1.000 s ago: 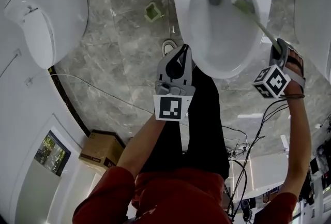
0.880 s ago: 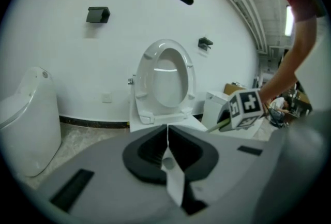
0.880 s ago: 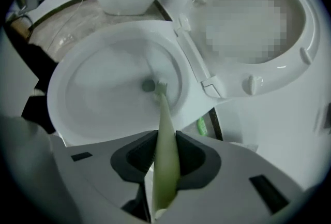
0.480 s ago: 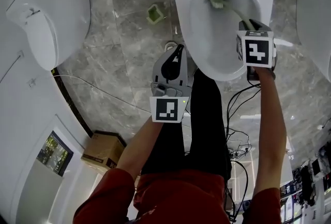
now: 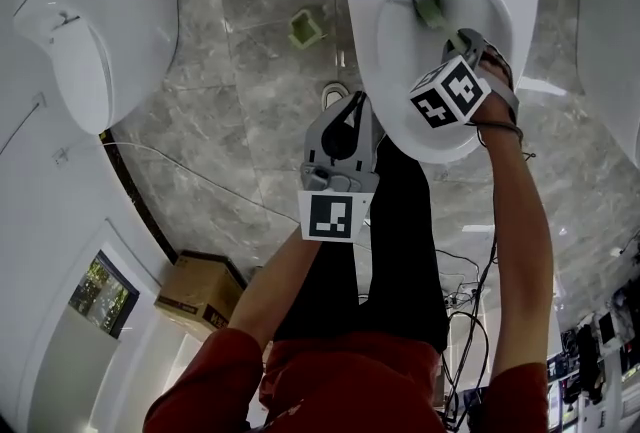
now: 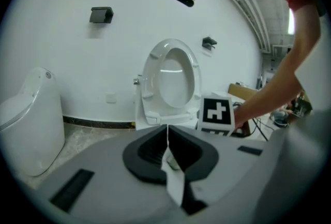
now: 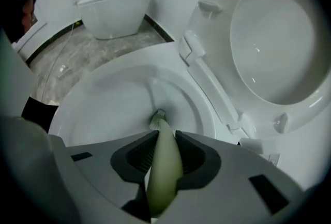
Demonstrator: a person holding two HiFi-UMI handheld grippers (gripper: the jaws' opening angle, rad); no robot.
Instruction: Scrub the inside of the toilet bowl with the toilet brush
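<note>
The white toilet bowl (image 5: 395, 51) stands at the top right of the head view with its lid (image 7: 274, 36) raised. My right gripper (image 5: 456, 47) hangs over the bowl and points steeply down, shut on the pale green handle (image 7: 164, 166) of the toilet brush. The brush head (image 5: 428, 9) lies deep in the bowl near the drain, and it also shows in the right gripper view (image 7: 156, 117). My left gripper (image 5: 357, 101) waits beside the bowl's left rim with its jaws shut and nothing in them (image 6: 167, 130).
A second white toilet (image 5: 100, 21) stands at the left. A small green holder (image 5: 303, 28) sits on the grey marble floor between the two toilets. A cardboard box (image 5: 195, 293) and cables (image 5: 470, 291) lie behind the person's legs.
The right gripper swung left from beside the bowl's right rim to above the bowl, rolling and sinking. The brush head swept across the bowl toward the drain. The left gripper stayed put.
</note>
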